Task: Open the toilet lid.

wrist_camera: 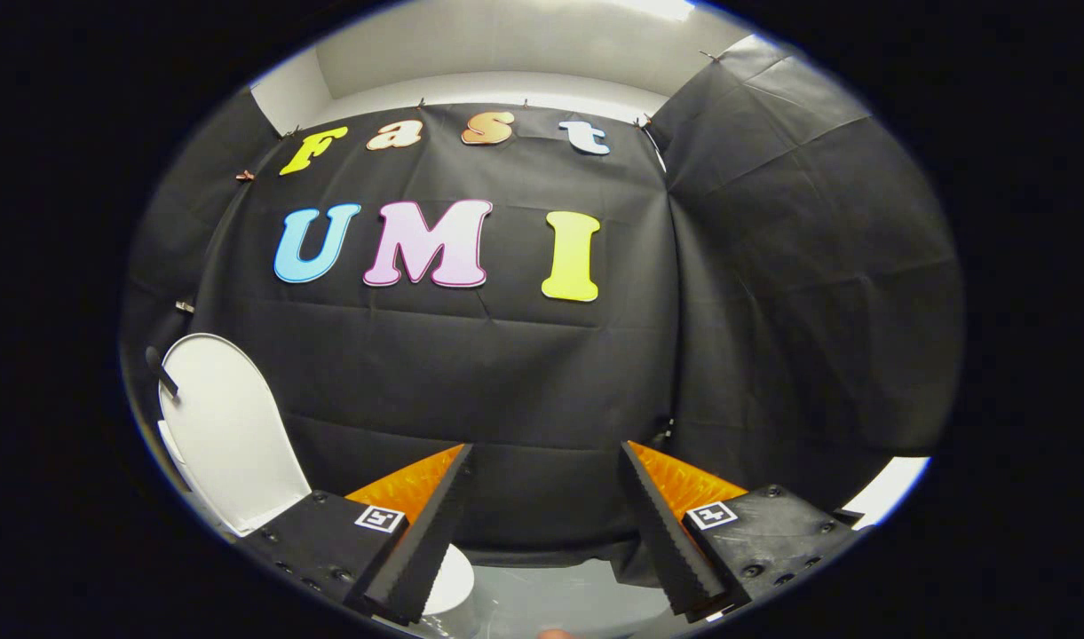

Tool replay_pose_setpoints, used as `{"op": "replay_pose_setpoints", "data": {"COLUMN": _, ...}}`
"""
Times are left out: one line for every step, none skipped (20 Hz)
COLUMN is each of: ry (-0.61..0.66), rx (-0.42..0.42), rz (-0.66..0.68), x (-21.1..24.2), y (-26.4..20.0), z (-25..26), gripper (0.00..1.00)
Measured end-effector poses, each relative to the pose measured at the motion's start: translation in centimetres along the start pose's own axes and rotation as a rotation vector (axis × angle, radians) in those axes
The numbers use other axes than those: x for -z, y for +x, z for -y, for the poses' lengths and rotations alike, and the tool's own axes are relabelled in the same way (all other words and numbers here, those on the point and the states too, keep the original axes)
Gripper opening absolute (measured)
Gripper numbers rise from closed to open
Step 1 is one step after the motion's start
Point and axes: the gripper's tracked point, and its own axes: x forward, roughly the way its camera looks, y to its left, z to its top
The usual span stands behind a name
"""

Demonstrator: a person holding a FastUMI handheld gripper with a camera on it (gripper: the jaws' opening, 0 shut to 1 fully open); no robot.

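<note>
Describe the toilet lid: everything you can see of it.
The white, smooth, plastic-looking oval toilet lid stands raised, nearly upright, leaning back towards the black cloth wall, off to the left of the open tongs and beyond them. Its broad rounded face looks clean and unmarked. A small dark handle-like piece sits at its upper left edge. Its lower end is hidden behind the left finger's mount. Nothing grips it.

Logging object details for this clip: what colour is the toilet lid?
White, plain; gripper view shows the toilet lid raised, beside the open jaws.
</note>
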Motion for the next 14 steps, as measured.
{"op": "replay_pose_setpoints", "data": {"ry": -0.002, "rx": -0.002, "rz": 0.004, "x": -0.08, "y": -0.04, "z": -0.09, "gripper": 0.99}}
{"op": "replay_pose_setpoints", "data": {"ry": -0.006, "rx": -0.004, "rz": 0.005, "x": -0.09, "y": -0.09, "z": -0.14, "gripper": 0.99}}
{"op": "replay_pose_setpoints", "data": {"ry": -0.012, "rx": -0.006, "rz": 0.007, "x": -0.08, "y": -0.13, "z": -0.26, "gripper": 0.99}}
{"op": "replay_pose_setpoints", "data": {"ry": -0.017, "rx": -0.007, "rz": 0.01, "x": -0.15, "y": -0.11, "z": -0.32, "gripper": 0.99}}
{"op": "replay_pose_setpoints", "data": {"ry": -0.022, "rx": -0.006, "rz": 0.014, "x": -0.26, "y": -0.06, "z": -0.29, "gripper": 0.99}}
{"op": "replay_pose_setpoints", "data": {"ry": -0.025, "rx": -0.009, "rz": 0.014, "x": -0.24, "y": -0.05, "z": -0.35, "gripper": 0.99}}
{"op": "replay_pose_setpoints", "data": {"ry": -0.024, "rx": -0.012, "rz": 0.014, "x": -0.19, "y": -0.07, "z": -0.46, "gripper": 0.99}}
{"op": "replay_pose_setpoints", "data": {"ry": -0.021, "rx": -0.015, "rz": 0.011, "x": -0.16, "y": -0.11, "z": -0.48, "gripper": 0.99}}
{"op": "replay_pose_setpoints", "data": {"ry": -0.022, "rx": -0.014, "rz": 0.009, "x": -0.03, "y": -0.13, "z": -0.48, "gripper": 0.99}}
{"op": "replay_pose_setpoints", "data": {"ry": -0.024, "rx": -0.013, "rz": 0.011, "x": -0.05, "y": -0.08, "z": -0.4, "gripper": 0.99}}
{"op": "replay_pose_setpoints", "data": {"ry": -0.026, "rx": -0.013, "rz": 0.011, "x": -0.07, "y": -0.05, "z": -0.4, "gripper": 0.99}}
{"op": "replay_pose_setpoints", "data": {"ry": -0.027, "rx": -0.012, "rz": 0.013, "x": -0.07, "y": 0.02, "z": -0.38, "gripper": 0.99}}
{"op": "replay_pose_setpoints", "data": {"ry": -0.029, "rx": -0.011, "rz": 0.012, "x": -0.02, "y": 0.06, "z": -0.38, "gripper": 0.98}}
{"op": "replay_pose_setpoints", "data": {"ry": -0.028, "rx": -0.012, "rz": 0.012, "x": -0.07, "y": 0.0, "z": -0.35, "gripper": 0.98}}
